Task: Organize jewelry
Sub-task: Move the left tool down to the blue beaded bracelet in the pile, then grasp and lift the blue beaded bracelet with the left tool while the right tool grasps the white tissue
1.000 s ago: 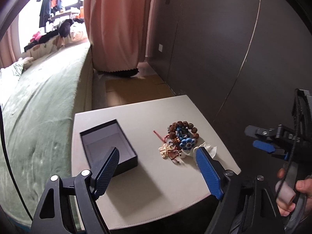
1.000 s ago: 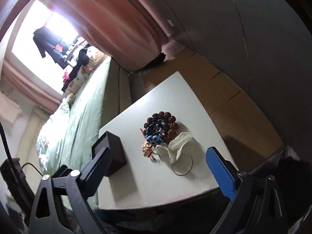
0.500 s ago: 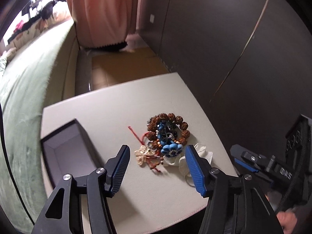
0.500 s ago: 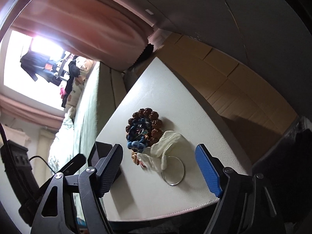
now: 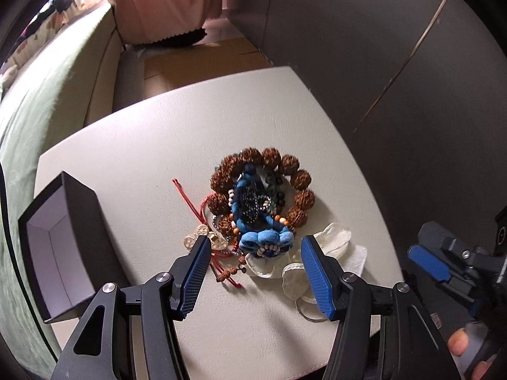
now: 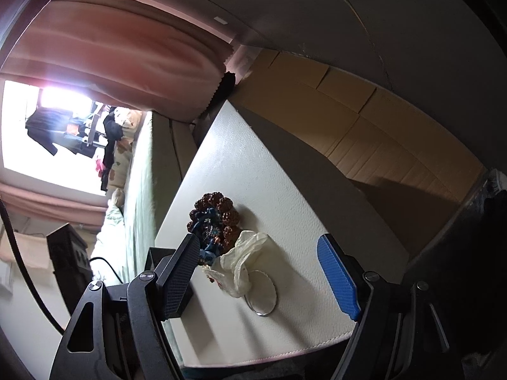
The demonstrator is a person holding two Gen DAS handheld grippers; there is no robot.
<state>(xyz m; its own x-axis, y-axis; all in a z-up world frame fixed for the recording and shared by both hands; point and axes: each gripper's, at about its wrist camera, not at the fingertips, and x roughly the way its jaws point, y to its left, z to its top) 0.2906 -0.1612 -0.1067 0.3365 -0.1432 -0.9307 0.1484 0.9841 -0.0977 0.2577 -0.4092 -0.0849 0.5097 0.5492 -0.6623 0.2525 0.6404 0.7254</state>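
Approach step: the left gripper (image 5: 255,264), jaws spread and empty, frames the blue fabric flower bracelet (image 5: 264,240); next, descend and close. The right gripper (image 6: 264,277) hangs released, the open black box (image 5: 60,247) at nine o'clock.

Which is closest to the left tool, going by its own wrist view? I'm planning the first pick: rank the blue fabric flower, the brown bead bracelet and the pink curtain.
From the left tool, jaws open:
1. Blue fabric flower, between the fingertips.
2. Brown bead bracelet, ringing the pile just beyond.
3. Pink curtain, far back, off the table.

Pink curtain (image 5: 164,3), dark wall (image 5: 364,47), green bed (image 5: 47,95).
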